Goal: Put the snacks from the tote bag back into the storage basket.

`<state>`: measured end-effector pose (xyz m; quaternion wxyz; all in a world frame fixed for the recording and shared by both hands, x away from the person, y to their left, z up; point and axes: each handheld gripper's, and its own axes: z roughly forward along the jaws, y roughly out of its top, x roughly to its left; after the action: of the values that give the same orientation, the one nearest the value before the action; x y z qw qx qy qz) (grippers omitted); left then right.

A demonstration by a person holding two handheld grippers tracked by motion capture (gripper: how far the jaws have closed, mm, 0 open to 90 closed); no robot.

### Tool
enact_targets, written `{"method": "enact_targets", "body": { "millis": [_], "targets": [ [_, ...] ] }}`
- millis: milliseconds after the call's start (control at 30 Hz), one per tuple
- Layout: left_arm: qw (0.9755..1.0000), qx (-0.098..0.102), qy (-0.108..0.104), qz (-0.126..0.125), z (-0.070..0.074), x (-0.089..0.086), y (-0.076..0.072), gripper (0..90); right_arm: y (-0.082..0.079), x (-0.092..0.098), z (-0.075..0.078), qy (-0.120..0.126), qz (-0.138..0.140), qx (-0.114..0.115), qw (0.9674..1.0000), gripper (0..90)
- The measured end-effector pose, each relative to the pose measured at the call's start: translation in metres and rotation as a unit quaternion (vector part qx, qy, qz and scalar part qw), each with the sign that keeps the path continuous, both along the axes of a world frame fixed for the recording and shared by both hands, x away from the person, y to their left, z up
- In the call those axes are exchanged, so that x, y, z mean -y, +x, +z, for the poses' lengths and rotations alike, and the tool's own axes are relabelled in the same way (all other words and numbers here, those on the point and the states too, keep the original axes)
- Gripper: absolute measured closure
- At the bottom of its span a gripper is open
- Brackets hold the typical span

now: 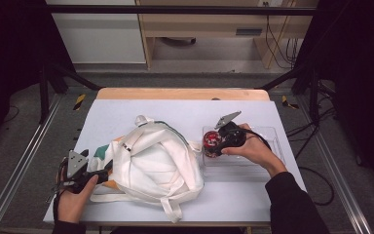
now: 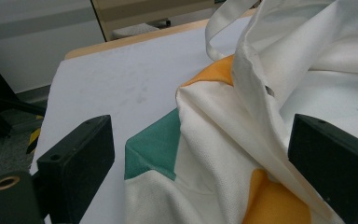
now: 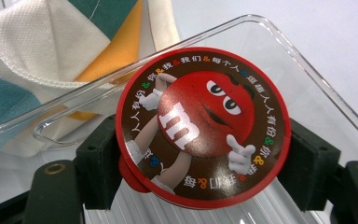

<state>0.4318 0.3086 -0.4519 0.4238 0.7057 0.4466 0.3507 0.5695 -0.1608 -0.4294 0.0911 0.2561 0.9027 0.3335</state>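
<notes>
— Item one: what is on the tabletop (image 1: 126,109)?

— A pale grey-white tabletop with a wooden strip along its far edge. On it, left of centre, lies a crumpled cream-white fabric bag (image 1: 151,161) with long straps and panels of green and orange. Right of it, just beside, sits a clear rectangular plastic tray (image 1: 272,141) with a ribbed floor.

— Item two: your right side?

— My right gripper (image 1: 213,145) is over the near-left part of the tray. Its fingers (image 3: 95,165) are closed on a round red-rimmed candy tub with a brown lid and a red cartoon character printed on it (image 3: 203,126). One finger presses each side of the tub, and I hold it at the tray's left end, lid facing the gripper's camera. Whether it touches the tray floor, I cannot tell. The bag's striped cloth shows just beyond the tray wall.

— Item three: your left side?

— My left gripper (image 1: 95,174) is at the near-left of the tabletop, at the bag's left edge. Its fingers (image 2: 77,161) stand wide apart, and a fold of the bag's cloth, cream with a green patch and orange patches, lies between them. Neither finger presses on it as far as I can see.

— Item four: surroundings?

— A dark metal frame (image 1: 175,9) runs around the table; behind it are a wooden cabinet (image 1: 199,29) and black cables (image 1: 277,44) on the floor.
</notes>
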Motion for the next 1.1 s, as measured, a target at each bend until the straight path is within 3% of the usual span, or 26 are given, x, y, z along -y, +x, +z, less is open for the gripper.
{"method": "enact_targets", "body": {
  "millis": [1100],
  "targets": [
    [1.0,-0.003,-0.001,-0.001,-0.0004,0.0001,0.0002,7.0,-0.0036,-0.0017,0.0016,-0.011,-0.011,-0.003,0.9999,24.1]
  ]
}}
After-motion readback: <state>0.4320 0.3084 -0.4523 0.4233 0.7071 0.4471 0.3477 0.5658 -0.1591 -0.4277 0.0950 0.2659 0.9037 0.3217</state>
